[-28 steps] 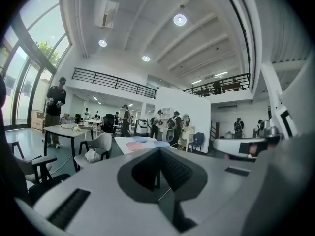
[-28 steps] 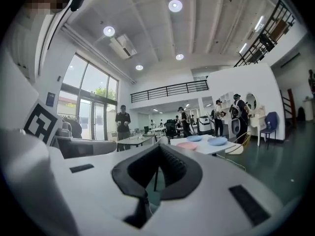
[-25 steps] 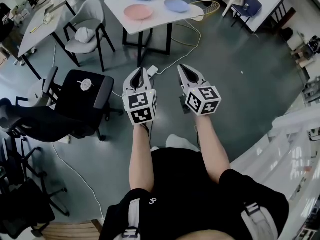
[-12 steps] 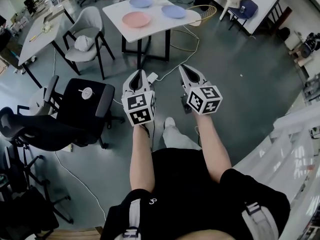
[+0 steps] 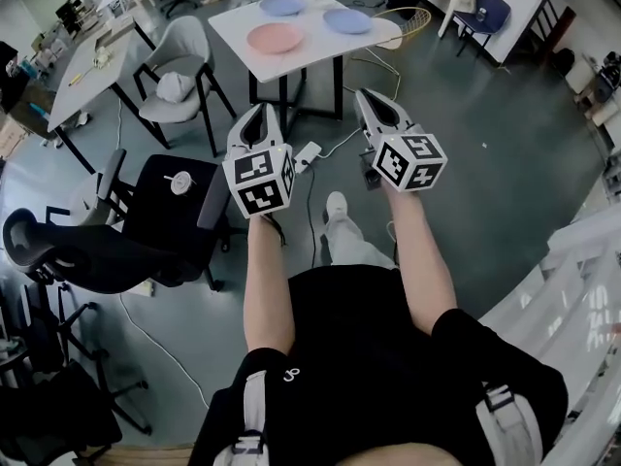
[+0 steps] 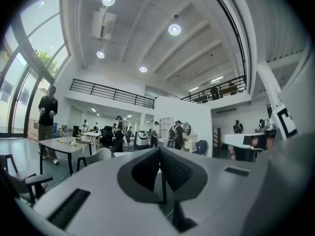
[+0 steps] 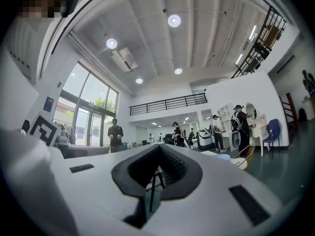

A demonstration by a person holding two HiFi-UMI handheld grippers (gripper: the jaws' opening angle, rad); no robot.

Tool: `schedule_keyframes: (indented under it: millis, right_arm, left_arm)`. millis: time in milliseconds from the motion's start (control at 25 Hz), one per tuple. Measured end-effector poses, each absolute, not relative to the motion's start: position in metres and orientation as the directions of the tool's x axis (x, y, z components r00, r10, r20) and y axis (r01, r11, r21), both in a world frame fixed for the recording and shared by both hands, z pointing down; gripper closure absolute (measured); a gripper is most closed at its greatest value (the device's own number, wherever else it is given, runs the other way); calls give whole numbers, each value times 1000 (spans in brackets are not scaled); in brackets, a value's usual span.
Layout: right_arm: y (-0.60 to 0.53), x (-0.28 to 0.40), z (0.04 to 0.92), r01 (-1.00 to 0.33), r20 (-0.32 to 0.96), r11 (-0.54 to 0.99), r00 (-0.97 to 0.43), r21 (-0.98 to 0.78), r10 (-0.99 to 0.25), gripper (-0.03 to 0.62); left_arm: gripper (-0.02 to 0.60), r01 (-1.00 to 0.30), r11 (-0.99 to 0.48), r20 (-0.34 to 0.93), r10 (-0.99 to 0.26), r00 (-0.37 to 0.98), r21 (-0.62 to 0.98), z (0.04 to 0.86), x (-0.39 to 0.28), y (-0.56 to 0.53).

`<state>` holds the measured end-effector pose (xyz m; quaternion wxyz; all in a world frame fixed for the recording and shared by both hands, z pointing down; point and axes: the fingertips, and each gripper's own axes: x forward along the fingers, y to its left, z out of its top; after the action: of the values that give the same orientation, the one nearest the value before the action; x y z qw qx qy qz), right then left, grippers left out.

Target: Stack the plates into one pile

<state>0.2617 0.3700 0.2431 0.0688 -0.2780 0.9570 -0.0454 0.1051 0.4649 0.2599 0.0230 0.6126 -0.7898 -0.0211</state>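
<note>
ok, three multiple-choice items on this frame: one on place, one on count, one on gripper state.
1. Where is the pink round plate? A black office chair; B white square table; C floor.
2. How many blue round plates lie near it? A two; B none; C four.
3. The left gripper and right gripper are: A wide open; B shut on plates; C shut, empty.
Key: B, it lies on the tabletop; A, two lie apart beyond it; C, each gripper view shows jaws together, nothing between.
</note>
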Motion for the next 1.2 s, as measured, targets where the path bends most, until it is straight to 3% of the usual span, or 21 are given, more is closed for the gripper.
schedule_keyframes:
  millis: [480,720,1000,1200]
  right_arm:
    - [257,210,196,-464,-257,878,-840,-113,-477,586]
    - [180,155,210,-426,-216,899,-873,-100,-438,586]
    - [102,74,236,-359,-171,920,-908,-156,-383,586]
    - [39,41,258,-355,-82,917,-924,-184,-374,586]
  left_arm:
    - [566,-953,301,-90,-949,-302,21,225,44,363]
    - [566,-937,346,-72,-935,-348,46,235,3,294]
    - [567,-922,385,38,-923,-384,49,278,-40,210]
    - [566,-906,420,83,-906,-415,56,293,-74,153]
